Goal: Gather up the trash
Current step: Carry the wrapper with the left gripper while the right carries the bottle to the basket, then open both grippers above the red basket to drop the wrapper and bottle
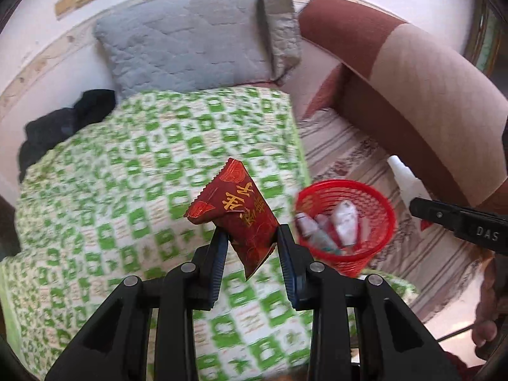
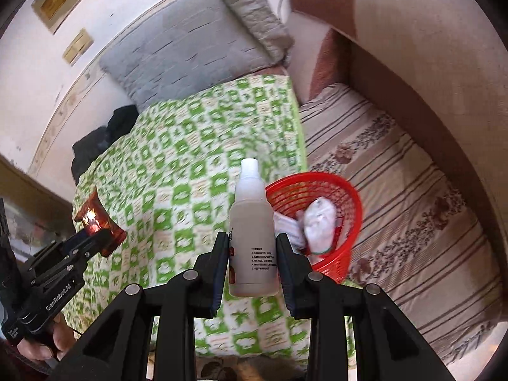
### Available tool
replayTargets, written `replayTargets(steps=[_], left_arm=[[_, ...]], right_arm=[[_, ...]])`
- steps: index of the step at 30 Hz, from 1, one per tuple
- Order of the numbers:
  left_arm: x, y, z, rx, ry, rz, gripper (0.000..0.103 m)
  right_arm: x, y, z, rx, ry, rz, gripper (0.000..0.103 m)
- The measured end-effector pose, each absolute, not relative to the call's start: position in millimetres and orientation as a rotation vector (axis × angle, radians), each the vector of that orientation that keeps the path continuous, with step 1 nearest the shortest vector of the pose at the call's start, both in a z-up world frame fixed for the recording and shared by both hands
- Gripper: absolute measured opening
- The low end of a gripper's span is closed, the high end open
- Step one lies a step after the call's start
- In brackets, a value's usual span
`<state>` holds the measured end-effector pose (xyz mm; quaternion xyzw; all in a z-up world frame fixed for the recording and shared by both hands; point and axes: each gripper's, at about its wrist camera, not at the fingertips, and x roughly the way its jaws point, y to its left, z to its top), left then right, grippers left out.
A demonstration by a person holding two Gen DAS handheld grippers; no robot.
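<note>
My left gripper (image 1: 252,238) is shut on a red snack wrapper (image 1: 236,212) with gold characters, held above the green checked blanket (image 1: 127,190). A red mesh basket (image 1: 349,222) stands just right of it, with several pieces of trash inside. My right gripper (image 2: 252,244) is shut on a white plastic bottle (image 2: 252,238), upright, just left of the same red basket (image 2: 330,222). In the right wrist view the left gripper (image 2: 95,238) and the wrapper (image 2: 98,219) appear at the far left. The bottle's top (image 1: 403,174) shows past the basket in the left wrist view.
A grey quilted pillow (image 1: 190,38) lies at the head of the bed. Black clothing (image 1: 63,123) sits at the blanket's left edge. A striped floral sheet (image 2: 397,190) covers the right side, bounded by a brown and beige padded bed frame (image 2: 428,63).
</note>
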<state>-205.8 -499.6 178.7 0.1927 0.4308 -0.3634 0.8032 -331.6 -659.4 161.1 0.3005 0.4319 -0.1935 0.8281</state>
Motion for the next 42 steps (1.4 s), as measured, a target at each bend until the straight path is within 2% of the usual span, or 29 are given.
replayTargets(steps=[14, 24, 25, 26, 28, 33, 35, 42], left_arm=[[-207.4, -593.0, 156.1, 0.432, 1.024, -0.896, 0.031], [-209.7, -628.0, 137.1, 0.463, 1.044, -0.91, 0.032], [-208.7, -630.5, 135.8, 0.464, 1.047, -0.909, 0.036], [-207.2, -633.6, 133.5, 0.465, 1.052, -0.905, 0.047], [-205.2, -634.9, 131.6, 0.469, 1.054, -0.889, 0.059], [-202.7, -621.7, 130.9, 0.442, 1.081, -0.876, 0.061], [-205.2, -613.7, 131.6, 0.438, 1.082, -0.867, 0.066], [-214.6, -572.6, 138.1, 0.446, 1.035, -0.803, 0.071]], right_arm=[[-322.2, -725.1, 144.0, 0.722, 0.941, -0.441, 0.033], [-312.0, -749.7, 121.2, 0.745, 0.965, -0.447, 0.034], [-310.2, -752.0, 117.7, 0.743, 0.968, -0.443, 0.034], [-308.8, -754.4, 113.9, 0.739, 0.974, -0.451, 0.034], [-307.5, -759.1, 106.8, 0.756, 0.998, -0.456, 0.035], [-315.7, -754.4, 114.0, 0.75, 0.989, -0.445, 0.037], [-321.4, -747.3, 119.8, 0.742, 0.983, -0.44, 0.04], [-335.0, -705.4, 130.3, 0.664, 0.999, -0.439, 0.062]])
